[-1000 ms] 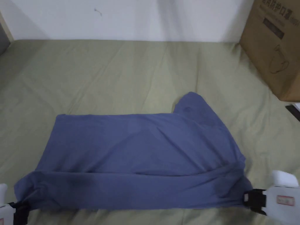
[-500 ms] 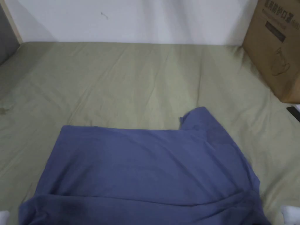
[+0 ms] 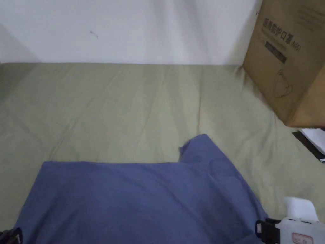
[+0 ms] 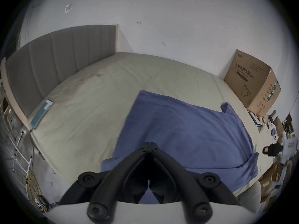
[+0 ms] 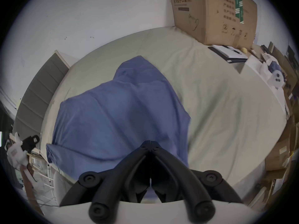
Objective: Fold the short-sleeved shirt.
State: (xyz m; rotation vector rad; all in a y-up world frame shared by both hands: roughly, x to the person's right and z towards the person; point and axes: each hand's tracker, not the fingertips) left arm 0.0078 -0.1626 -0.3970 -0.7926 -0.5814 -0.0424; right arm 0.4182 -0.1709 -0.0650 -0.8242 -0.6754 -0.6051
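The blue short-sleeved shirt [image 3: 139, 200] lies spread on the green sheet of the bed [image 3: 133, 105], folded lengthwise with one sleeve [image 3: 203, 152] sticking out toward the wall. In the left gripper view, the left gripper [image 4: 148, 144] has its jaws pressed together, tips meeting above the shirt's near edge; whether cloth is pinched between them cannot be told. The right gripper [image 5: 150, 142] likewise has its jaws together over the shirt's near corner, cloth between them unclear. A cardboard box [image 3: 288, 60] stands on the bed's far right, against the wall.
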